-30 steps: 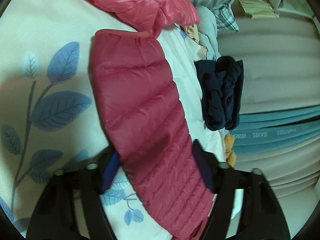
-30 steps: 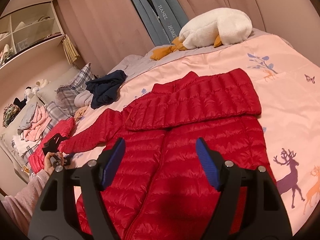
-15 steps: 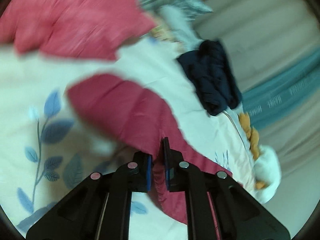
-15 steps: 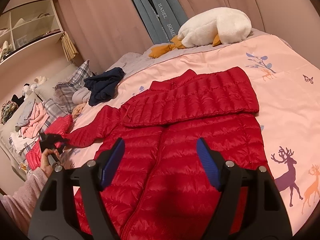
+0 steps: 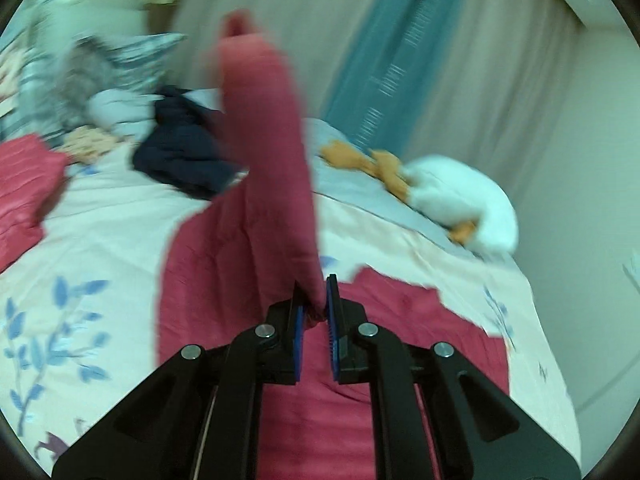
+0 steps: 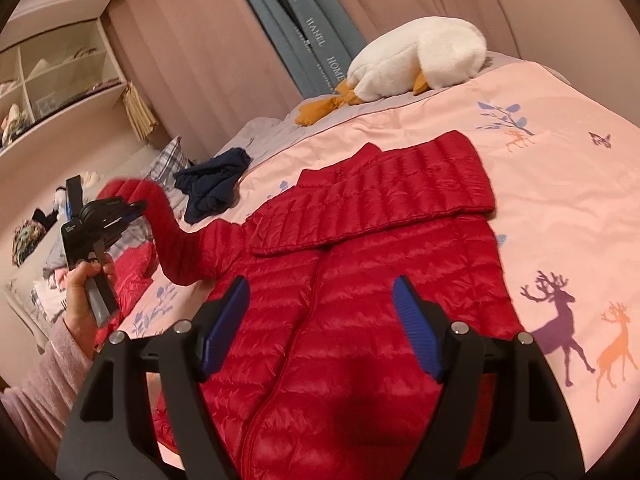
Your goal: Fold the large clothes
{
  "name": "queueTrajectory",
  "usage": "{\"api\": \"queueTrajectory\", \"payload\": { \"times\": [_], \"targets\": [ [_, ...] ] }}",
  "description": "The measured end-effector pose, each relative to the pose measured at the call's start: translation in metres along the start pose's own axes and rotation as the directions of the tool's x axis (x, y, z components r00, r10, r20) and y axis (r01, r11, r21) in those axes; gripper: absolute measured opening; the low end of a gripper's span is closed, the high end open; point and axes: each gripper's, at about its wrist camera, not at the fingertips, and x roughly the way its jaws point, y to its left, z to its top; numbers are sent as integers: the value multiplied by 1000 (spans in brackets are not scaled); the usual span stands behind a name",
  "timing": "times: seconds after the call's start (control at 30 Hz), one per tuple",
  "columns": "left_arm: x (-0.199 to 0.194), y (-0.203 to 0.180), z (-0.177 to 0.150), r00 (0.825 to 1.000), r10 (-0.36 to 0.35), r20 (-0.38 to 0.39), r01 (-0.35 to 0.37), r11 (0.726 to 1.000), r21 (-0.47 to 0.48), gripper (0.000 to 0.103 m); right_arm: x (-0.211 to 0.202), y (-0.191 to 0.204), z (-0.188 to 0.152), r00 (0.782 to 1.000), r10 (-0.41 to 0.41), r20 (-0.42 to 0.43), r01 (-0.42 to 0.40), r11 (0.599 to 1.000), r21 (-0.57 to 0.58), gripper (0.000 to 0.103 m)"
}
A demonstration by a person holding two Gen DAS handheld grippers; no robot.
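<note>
Right wrist view: red down jacket (image 6: 360,280) flat on pink bed cover (image 6: 560,184), one sleeve folded across chest. Right gripper (image 6: 320,320) jaws released, hovering above hem. Left gripper (image 5: 314,312) jaws clenched on other sleeve (image 5: 272,160), lifted off bed. Blue curtain (image 6: 316,28) printed "HANEL HOME". White plush goose (image 6: 420,60) at headboard; navy garment (image 6: 212,184) beside the jacket.

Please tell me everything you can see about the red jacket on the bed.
The red jacket is a puffy quilted one with stitched bands and a shiny look. It lies flat, front up, on the pink bed cover. One sleeve is folded across the chest. The other sleeve is lifted off the bed, its end pinched in the shut left tool. The open right tool hovers over the body.
</note>
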Motion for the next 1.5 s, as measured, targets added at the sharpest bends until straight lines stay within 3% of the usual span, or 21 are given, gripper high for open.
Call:
{"api": "queueTrajectory", "payload": {
  "times": [0.13,0.23,0.37,0.43,0.47,0.5,0.57,0.77,0.87,0.97,1.1,1.2,1.37,1.43,1.5],
  "targets": [
    [20,-51,-25,997,-39,-70,47,993,106,10,-13,-11,-1,1000,-10,13,10,1000,23,76],
    [36,-76,-50,991,-30,-127,50,987,153,10,-20,-20,-2,1000,-21,18,21,999,43,76],
    [58,-92,-80,969,-60,-238,100,982,161,11,-25,-31,-5,999,-28,16,27,997,70,76],
    [69,-100,-97,951,-79,-298,130,980,154,17,-26,-36,-6,999,-36,8,35,996,86,76],
    [73,-101,-103,944,-92,-318,145,979,146,31,-26,-39,-7,999,-36,5,36,995,95,76],
    [76,-104,-110,935,-100,-339,154,979,136,52,-26,-42,-8,999,-34,2,34,994,108,76],
    [75,-109,-119,931,-132,-340,180,977,112,67,-26,-48,-10,1000,-30,-4,30,990,140,78],
    [55,-108,-129,907,-207,-366,236,971,37,70,-22,-68,-12,1000,-2,-23,7,973,233,79],
    [41,-84,-131,905,-241,-350,246,969,-30,79,-15,-74,-9,999,24,-35,-14,964,265,80],
    [30,-40,-122,910,-261,-323,226,963,-144,81,-1,-76,-1,997,51,-55,-33,958,284,80],
    [30,26,-108,920,-272,-283,172,927,-332,81,26,-71,17,994,70,-79,-46,960,275,80],
    [38,60,-98,925,-289,-247,159,885,-438,81,52,-69,36,994,80,-73,-58,960,273,80],
    [57,85,-98,905,-369,-212,194,802,-565,81,107,-70,68,994,47,-99,-18,961,275,79],
    [70,91,-100,888,-417,-192,217,750,-625,81,125,-69,76,994,20,-111,9,967,254,77],
    [80,97,-103,884,-436,-170,217,704,-676,81,145,-68,84,991,-5,-132,37,969,245,76]
  ]
}}
